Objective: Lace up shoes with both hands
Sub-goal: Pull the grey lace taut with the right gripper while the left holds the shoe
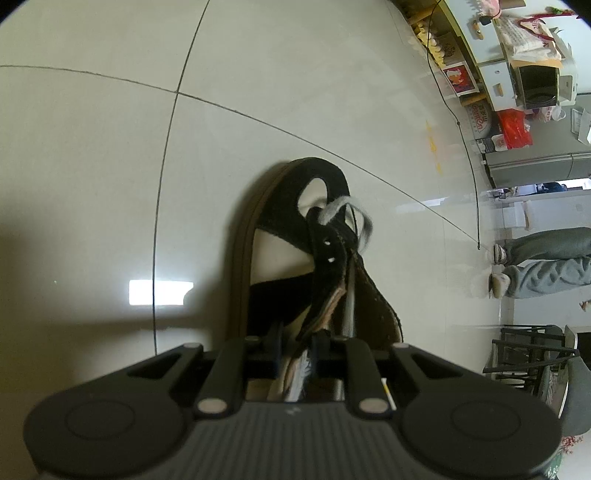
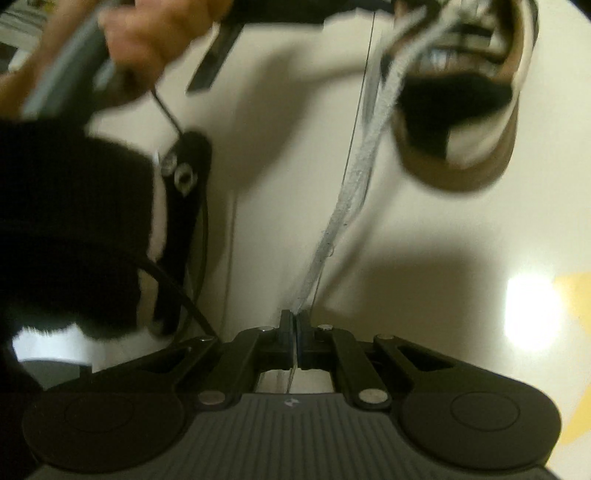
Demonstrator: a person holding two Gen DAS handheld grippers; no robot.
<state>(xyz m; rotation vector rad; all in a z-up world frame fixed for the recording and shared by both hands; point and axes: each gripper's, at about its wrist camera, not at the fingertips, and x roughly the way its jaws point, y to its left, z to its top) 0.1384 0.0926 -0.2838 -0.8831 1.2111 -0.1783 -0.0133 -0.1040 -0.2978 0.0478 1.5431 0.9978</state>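
A black-and-white shoe [image 1: 317, 206] with a brown sole is tipped up over the tiled floor. My left gripper [image 1: 297, 345] is shut on the shoe's upper, with the tongue and eyelet flap pinched between its fingers. A white lace [image 1: 341, 208] loops out of the top eyelets. In the right wrist view the shoe [image 2: 469, 122] hangs at the top right, blurred. The white lace [image 2: 354, 177] runs taut from it down to my right gripper [image 2: 294, 322], which is shut on the lace's end.
A hand [image 2: 147, 33] and a black sleeve [image 2: 66, 221] fill the left of the right wrist view, beside a black riveted strap [image 2: 184, 173]. Someone's legs [image 1: 539, 266], cluttered shelves [image 1: 517, 74], chairs [image 1: 532, 354] and a black cable [image 1: 469, 147] line the floor's right edge.
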